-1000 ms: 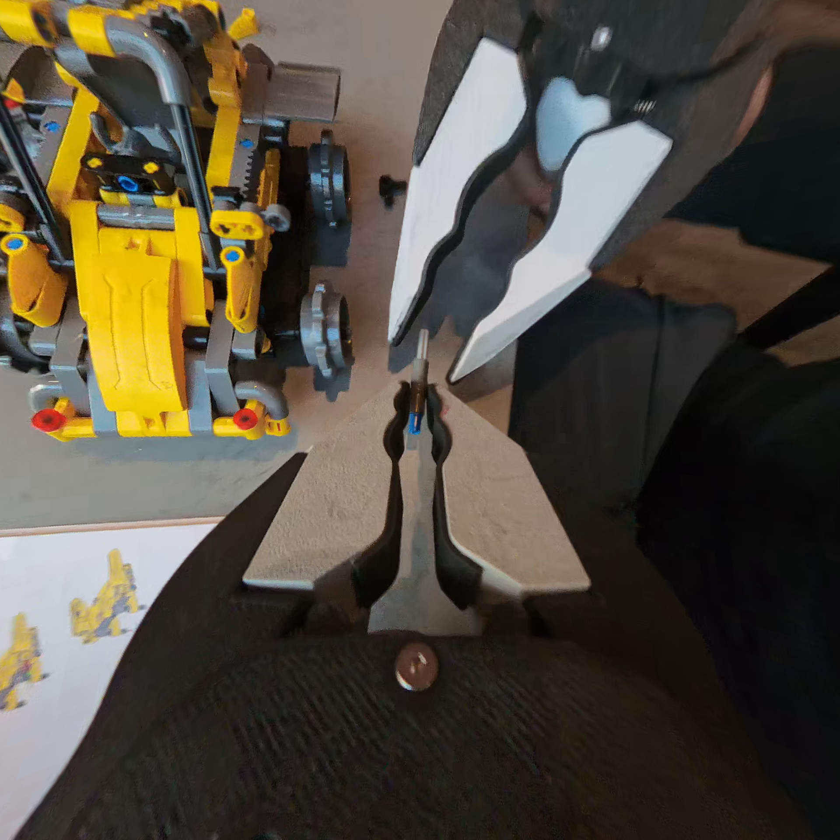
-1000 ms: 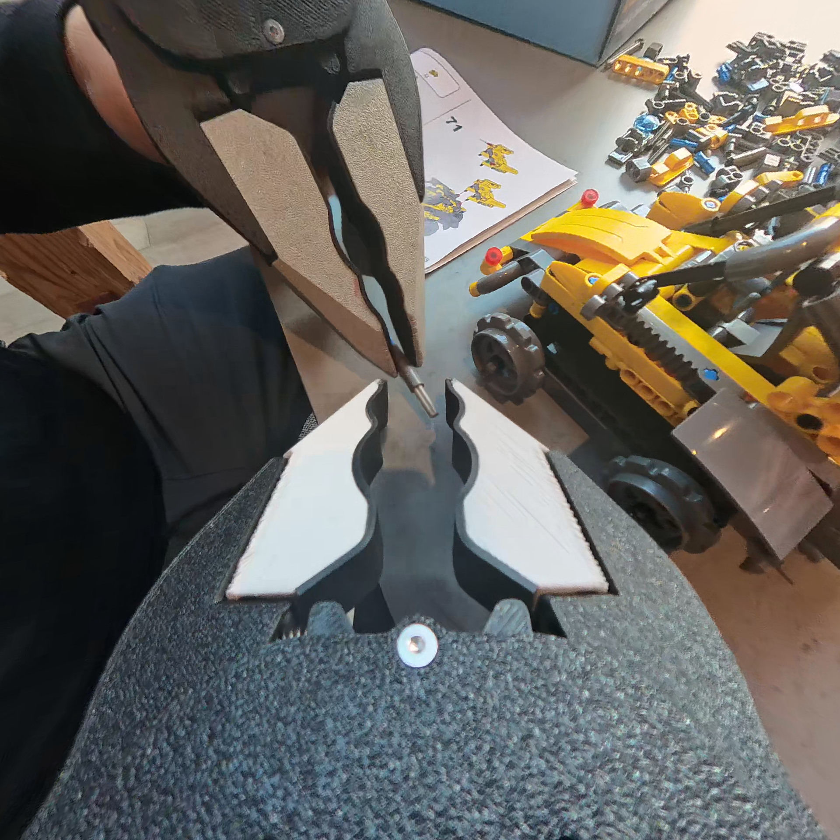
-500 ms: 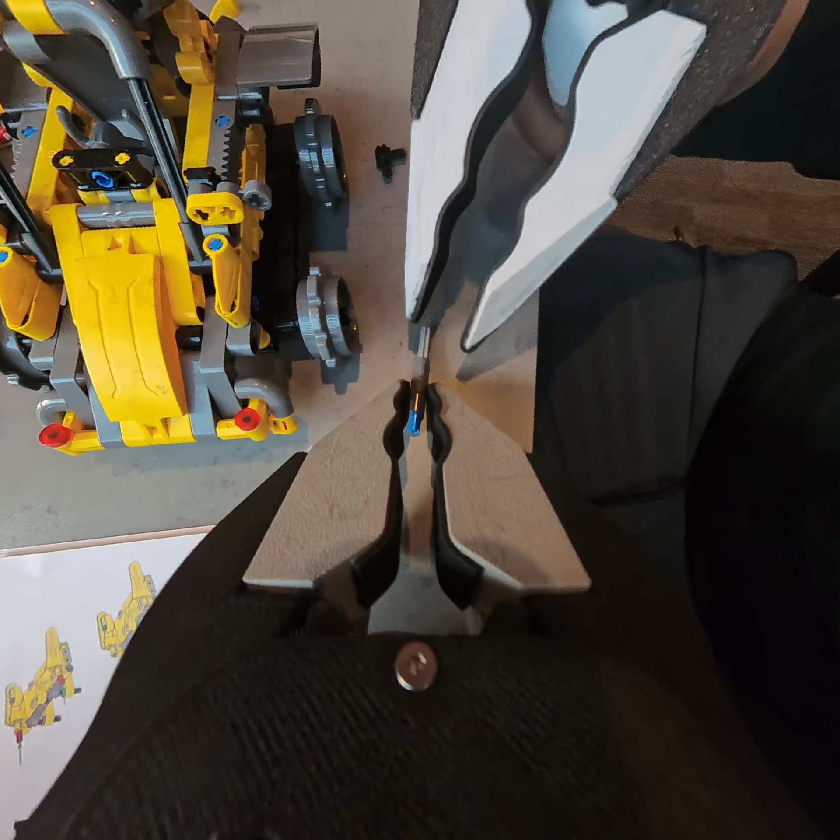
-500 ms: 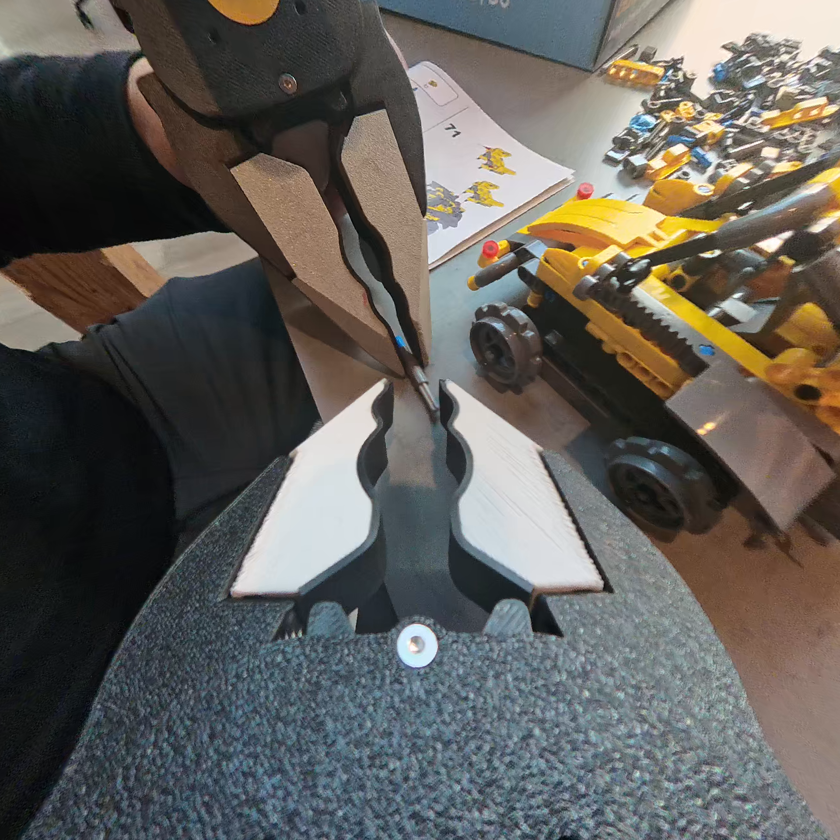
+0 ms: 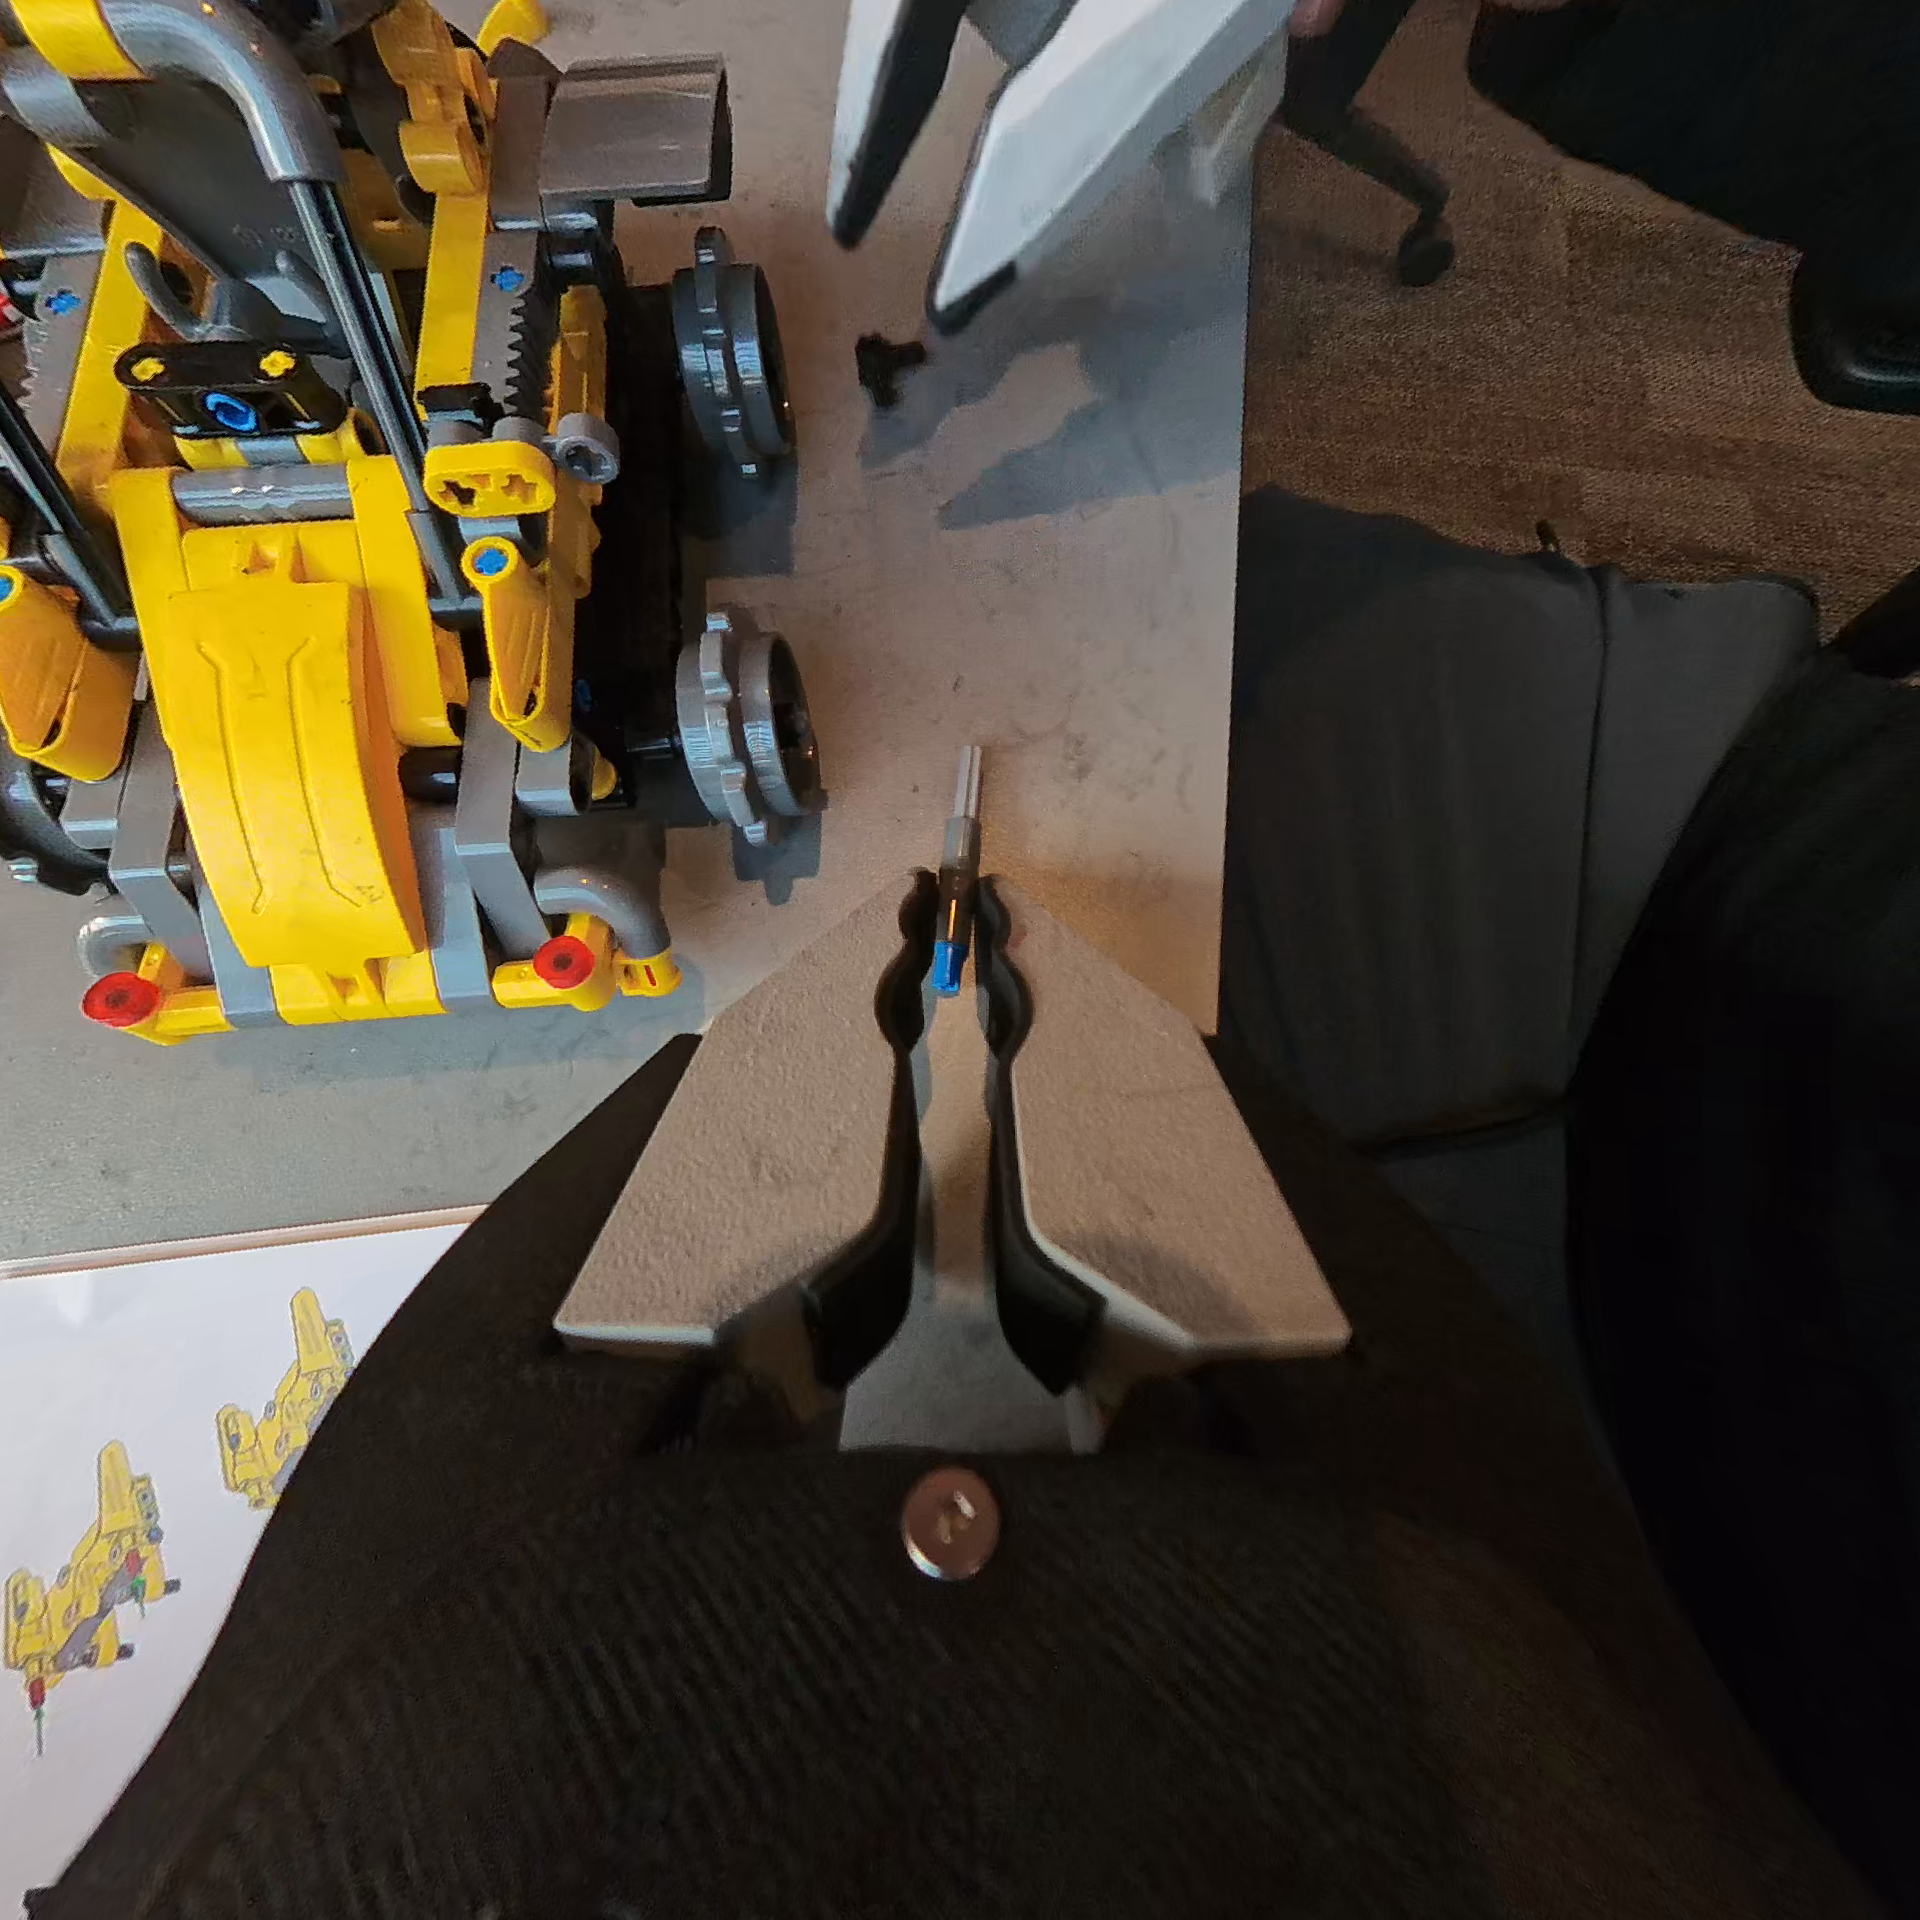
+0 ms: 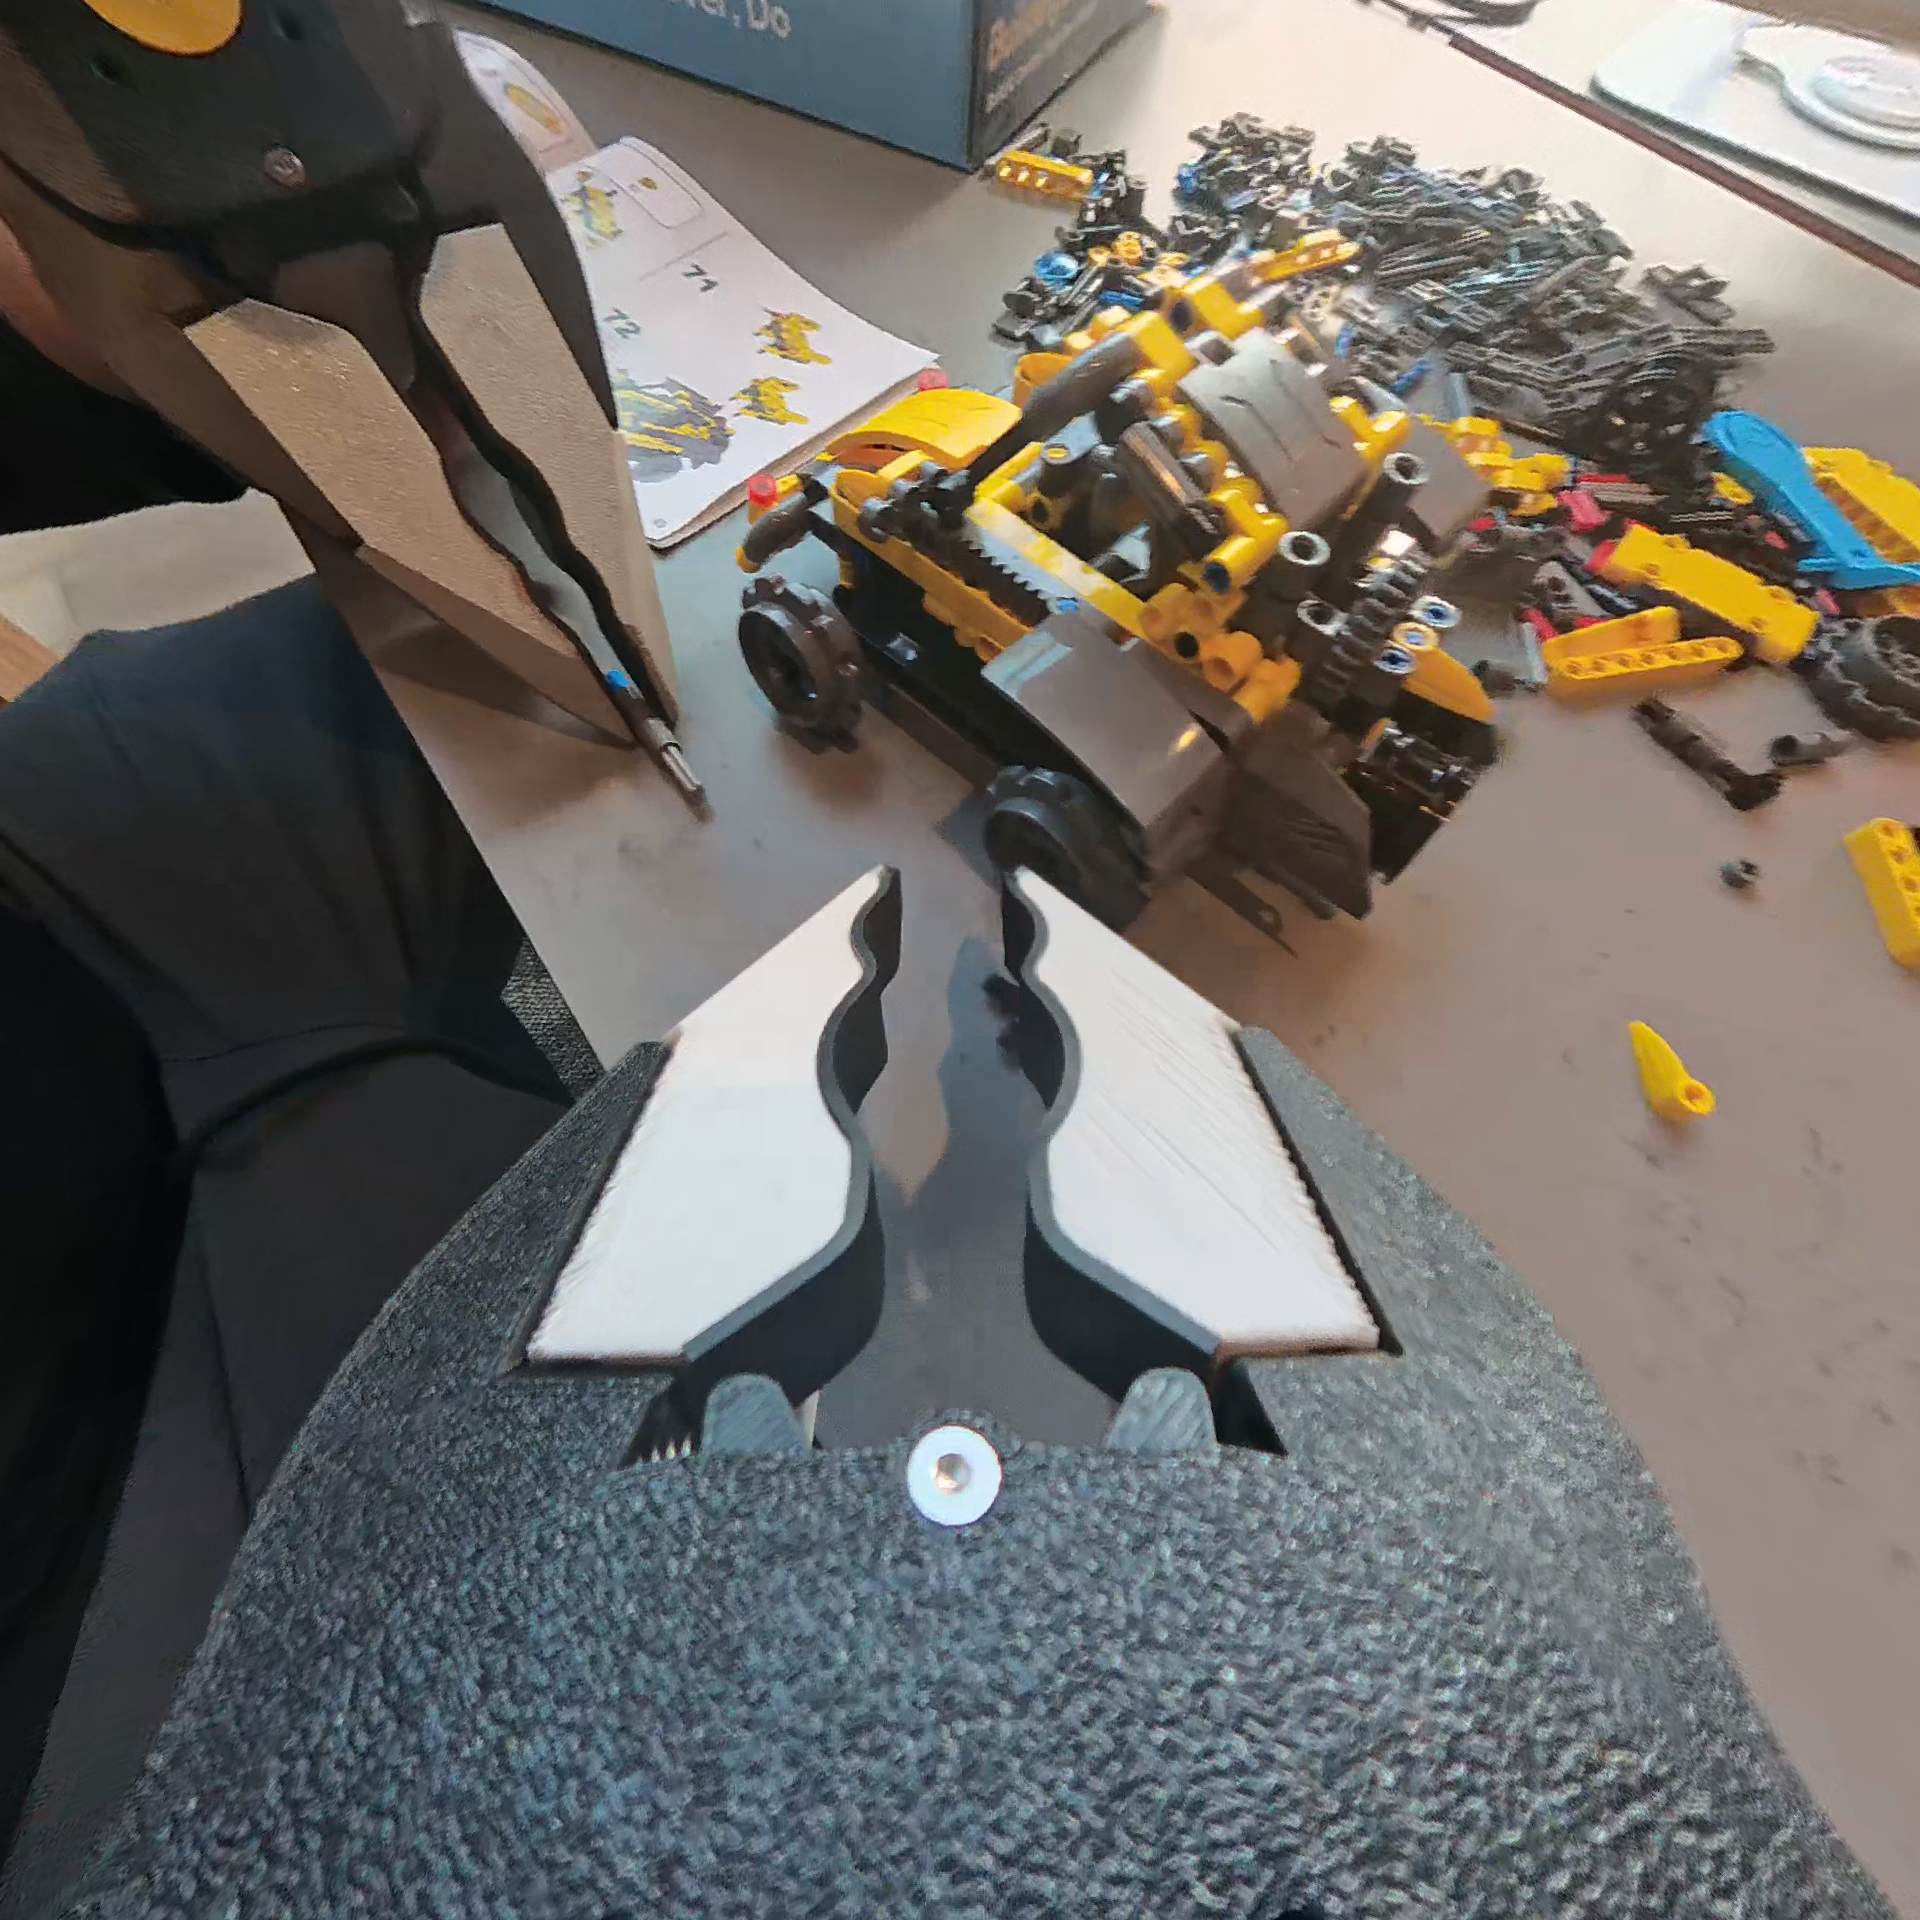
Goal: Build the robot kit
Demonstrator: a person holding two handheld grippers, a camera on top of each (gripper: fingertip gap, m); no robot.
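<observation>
Left tool (image 5: pixel 951 888) was clamped on a thin pin (image 5: pixel 958 831) with a blue end and grey tip, held over the table (image 5: pixel 1091 644) near its edge. Just left of it sat a yellow toy vehicle (image 5: pixel 312 582), its grey wheel (image 5: pixel 753 727) nearest the pin. Right tool (image 6: pixel 948 883) stood apart, holding nothing, well away from the pin (image 6: pixel 665 753). Farther off lay a booklet (image 6: pixel 727 364), a loose yellow piece (image 6: pixel 1668 1086), a parts pile (image 6: pixel 1507 270) and a blue box (image 6: pixel 883 62).
</observation>
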